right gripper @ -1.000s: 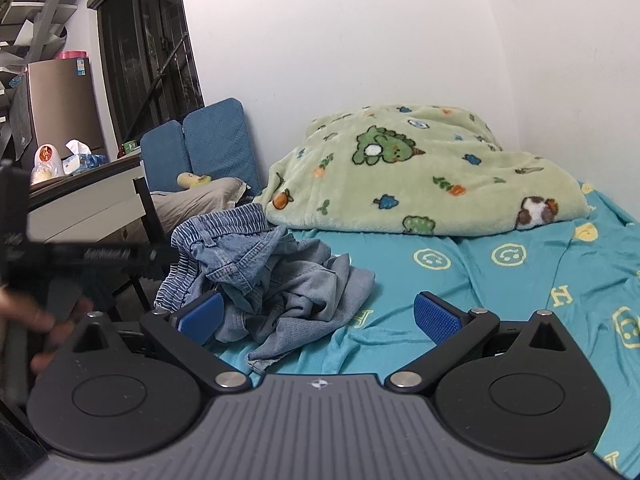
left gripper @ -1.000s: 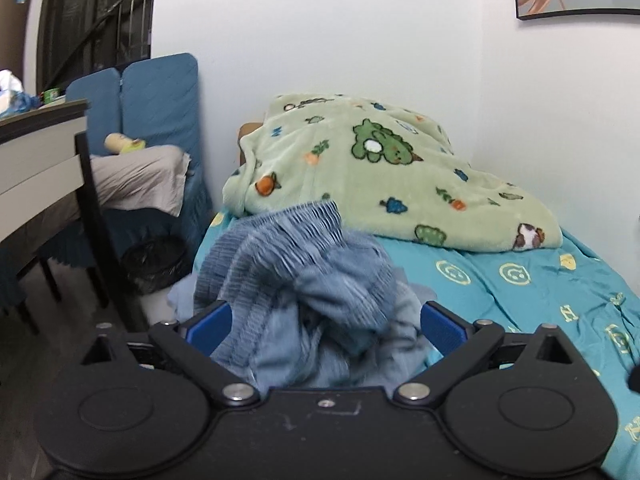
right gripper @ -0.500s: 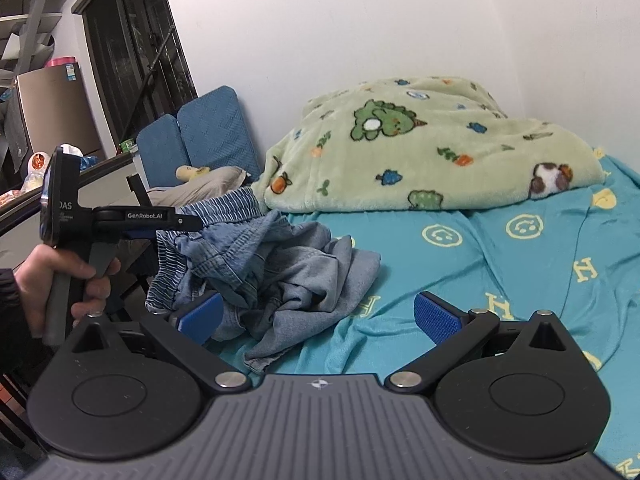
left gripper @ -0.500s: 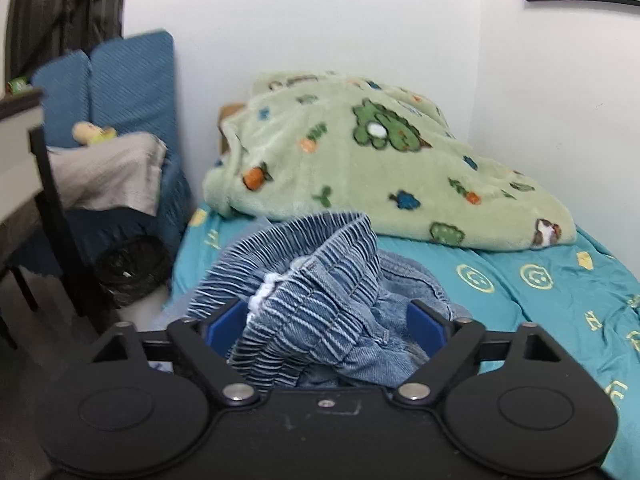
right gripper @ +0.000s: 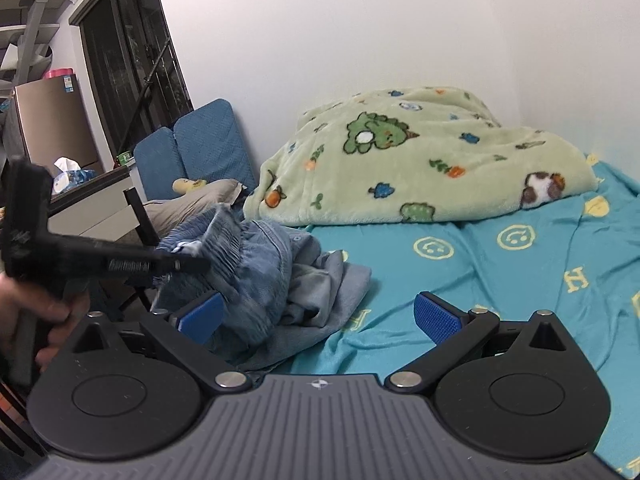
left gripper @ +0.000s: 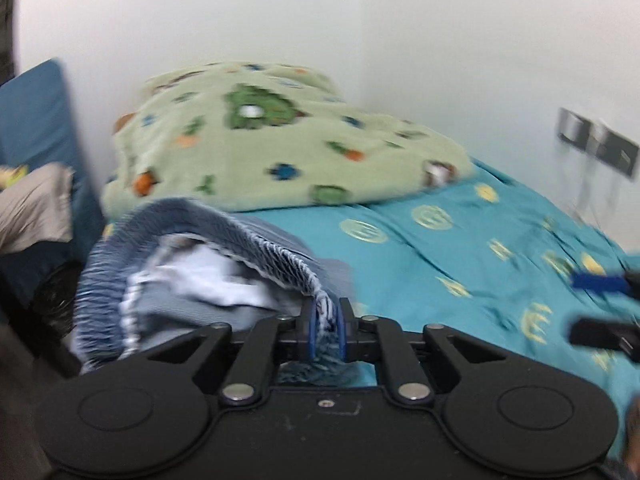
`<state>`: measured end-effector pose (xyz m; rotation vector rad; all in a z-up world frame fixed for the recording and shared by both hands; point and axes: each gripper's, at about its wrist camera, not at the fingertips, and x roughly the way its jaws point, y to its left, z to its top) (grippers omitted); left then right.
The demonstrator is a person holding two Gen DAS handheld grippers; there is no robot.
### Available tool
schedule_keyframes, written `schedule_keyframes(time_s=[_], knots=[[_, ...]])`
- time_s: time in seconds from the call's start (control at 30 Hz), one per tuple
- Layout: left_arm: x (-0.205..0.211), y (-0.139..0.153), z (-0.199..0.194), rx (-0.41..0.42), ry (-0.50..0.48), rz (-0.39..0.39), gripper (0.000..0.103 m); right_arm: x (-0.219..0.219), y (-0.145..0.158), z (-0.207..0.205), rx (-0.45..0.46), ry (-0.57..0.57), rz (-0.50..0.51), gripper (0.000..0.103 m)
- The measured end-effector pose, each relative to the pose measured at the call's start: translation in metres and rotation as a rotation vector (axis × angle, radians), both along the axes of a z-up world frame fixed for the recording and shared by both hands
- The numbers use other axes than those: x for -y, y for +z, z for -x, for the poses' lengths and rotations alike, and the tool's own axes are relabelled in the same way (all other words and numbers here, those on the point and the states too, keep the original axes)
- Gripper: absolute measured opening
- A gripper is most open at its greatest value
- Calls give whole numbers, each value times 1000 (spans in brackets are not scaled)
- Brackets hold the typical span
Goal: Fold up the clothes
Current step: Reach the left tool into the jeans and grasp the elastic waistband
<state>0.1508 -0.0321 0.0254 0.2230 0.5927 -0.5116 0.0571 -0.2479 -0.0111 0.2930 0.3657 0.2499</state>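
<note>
A crumpled blue denim garment (left gripper: pixel 192 280) with a ribbed elastic waistband lies at the near left edge of the bed. The jaws of my left gripper (left gripper: pixel 325 312) are closing, and the waistband's edge is pinched between the blue pads. From the right wrist view, the left gripper (right gripper: pixel 196 265) reaches in from the left onto the top of the denim pile (right gripper: pixel 272 280), with a hand on its handle. My right gripper (right gripper: pixel 320 316) hangs open just in front of the pile. Its left pad sits close beside the cloth and nothing lies between its fingers.
A teal sheet with yellow smiley prints (right gripper: pixel 500 280) covers the bed. A green fleece blanket (right gripper: pixel 420 160) is heaped against the far wall. Left of the bed stand blue chairs (right gripper: pixel 208 148) with a grey cloth and a desk (right gripper: pixel 92 200). Wall sockets (left gripper: pixel 596 146) are on the right.
My left gripper went from wide open around the denim to closed on the waistband and swung right, lifting the band. The right gripper stayed open and nearly still.
</note>
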Motion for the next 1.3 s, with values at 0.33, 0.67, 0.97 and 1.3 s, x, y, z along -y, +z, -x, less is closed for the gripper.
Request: schedule_keyframes(time_s=[0.33, 0.67, 0.97, 1.3], knots=[[30, -52, 34, -60, 28, 58, 16, 12, 4, 0, 20, -15, -7, 102], [24, -46, 58, -65, -3, 70, 52, 12, -1, -11, 14, 50, -71, 94], [-4, -17, 91, 10, 122, 232, 55, 0, -1, -9, 51, 95, -48, 83], [-40, -6, 101, 111, 386, 239, 58, -46, -19, -29, 40, 242, 75, 68]])
